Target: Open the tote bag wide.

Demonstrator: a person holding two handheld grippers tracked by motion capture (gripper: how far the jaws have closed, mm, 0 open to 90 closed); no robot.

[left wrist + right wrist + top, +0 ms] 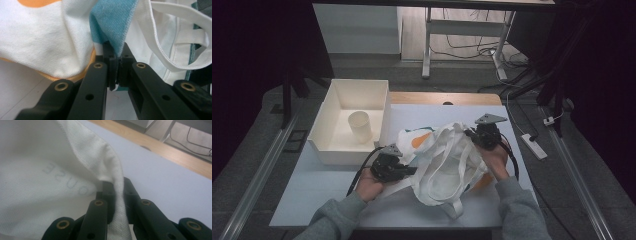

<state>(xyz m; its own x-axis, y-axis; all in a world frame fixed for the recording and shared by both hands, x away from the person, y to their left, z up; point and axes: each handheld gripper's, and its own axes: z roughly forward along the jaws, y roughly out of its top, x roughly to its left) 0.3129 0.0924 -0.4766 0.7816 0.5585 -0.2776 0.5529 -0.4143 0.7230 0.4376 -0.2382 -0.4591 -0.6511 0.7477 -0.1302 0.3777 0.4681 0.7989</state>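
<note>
Standing beside bag (447, 162): tray (328, 150) w/ cup (360, 126), probably paper.

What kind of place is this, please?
Probably a lab or workshop set up for recording, not a home: a plain white table, loose cables and a power strip on the floor, and desk legs behind.

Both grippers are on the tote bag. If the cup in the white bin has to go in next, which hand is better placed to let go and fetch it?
Left. The left gripper pinches the tote bag at its edge nearest the white bin, where the cup stands. The right gripper clamps the far rim and would have to cross over the bag.
</note>
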